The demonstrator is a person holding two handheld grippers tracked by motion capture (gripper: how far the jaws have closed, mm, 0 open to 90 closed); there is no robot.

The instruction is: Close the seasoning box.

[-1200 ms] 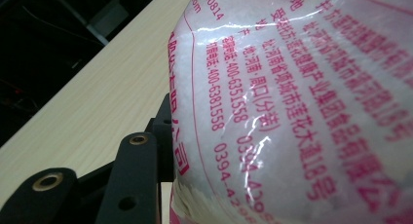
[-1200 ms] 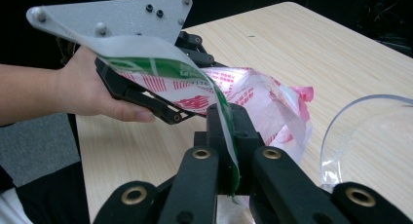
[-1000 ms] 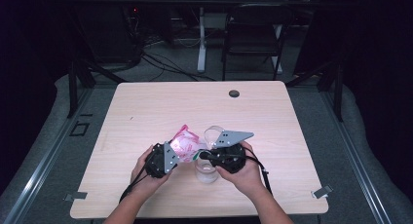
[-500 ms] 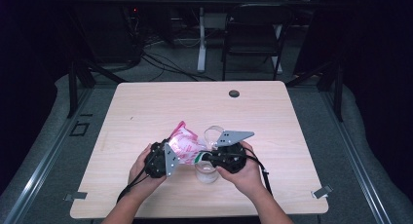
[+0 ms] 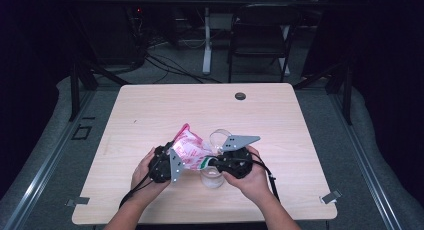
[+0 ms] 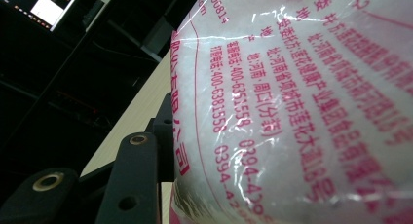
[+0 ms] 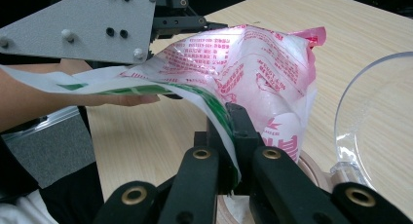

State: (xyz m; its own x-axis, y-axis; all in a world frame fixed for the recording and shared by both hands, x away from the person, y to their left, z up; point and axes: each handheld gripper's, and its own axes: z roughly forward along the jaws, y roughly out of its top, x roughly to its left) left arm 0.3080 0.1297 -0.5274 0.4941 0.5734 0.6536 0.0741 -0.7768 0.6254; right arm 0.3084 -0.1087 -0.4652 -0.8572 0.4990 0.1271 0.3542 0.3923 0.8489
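Currently held off the table (image 5: 150,105) between both grippers: bag (image 5: 189,151), thin clear film with pink print, packed with something white and loose-looking. Hangs near the front edge, just above a clear cup (image 5: 212,176), with a second clear vessel (image 7: 375,117) just beside.

Left gripper (image 5: 181,159): jaws part-way apart, clamped around the fat filled body of the bag; in the left gripper view, film bulging hard against one jaw, other jaw hidden behind it. Right gripper (image 7: 233,112): jaws pressed nearly together, pinching a flat green-printed flap at the bag's end.

Handling, judged: soft and floppy, no stiffness, sags and reshapes with any squeeze. Probably moderate weight from the fill, likely to shift toward the low end when tilted. Glossy film, so likely slippery under the pads; thin, so prone to tearing or stretching if yanked. Best gripped low on the filled bulk for support, plus on the empty flap or seam for steering. Risky to hold by the flap alone. Contents liable to spill beside the cup if tipped fast.
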